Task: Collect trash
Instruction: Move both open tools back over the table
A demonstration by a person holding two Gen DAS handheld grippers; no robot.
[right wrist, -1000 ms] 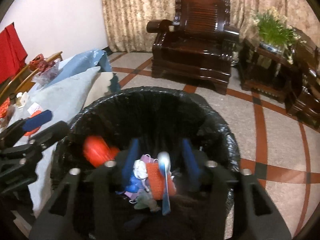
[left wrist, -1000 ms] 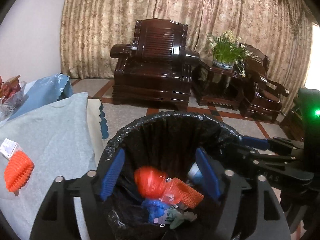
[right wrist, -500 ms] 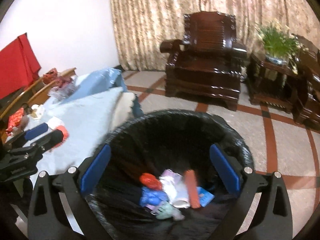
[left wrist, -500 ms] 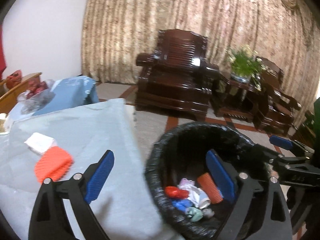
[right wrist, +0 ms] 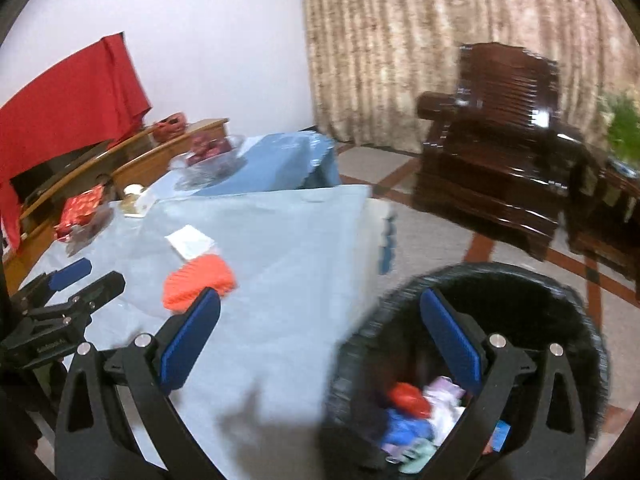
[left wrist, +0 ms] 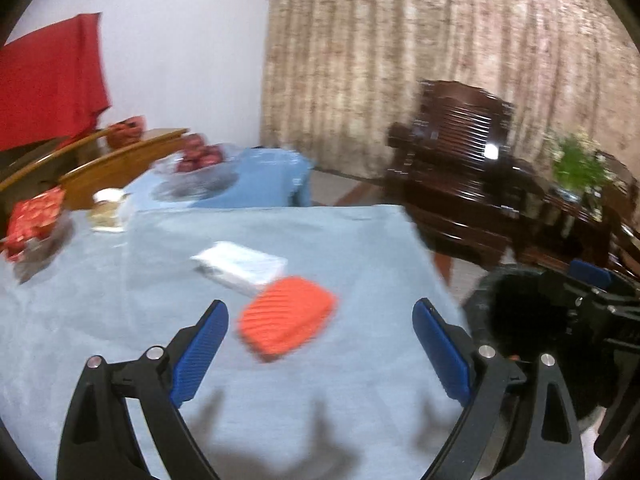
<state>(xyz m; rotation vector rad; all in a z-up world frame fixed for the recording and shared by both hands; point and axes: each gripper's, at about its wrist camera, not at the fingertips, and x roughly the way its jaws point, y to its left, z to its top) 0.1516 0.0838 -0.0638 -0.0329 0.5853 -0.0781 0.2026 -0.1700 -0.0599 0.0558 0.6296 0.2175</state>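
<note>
The left gripper [left wrist: 320,344] was held with its fingers wide apart and empty, and the orange ribbed sponge [left wrist: 287,323] lay just ahead between them on the blue tablecloth [left wrist: 120,320], its long axis slanted up to the right. The right gripper [right wrist: 320,340], likewise spread and empty, was seen farther off, over the black-lined trash bin [right wrist: 560,280]

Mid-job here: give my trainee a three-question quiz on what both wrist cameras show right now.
1. True or false: the left tool is shut on the orange ribbed item.
2. What lies just beyond the orange item? A) white packet B) green bottle C) spoon
3. Fill in: the black-lined trash bin stands off the table's ___ side.

Key: 1 false, it is open and empty. 2 A, the white packet. 3 right.
</note>
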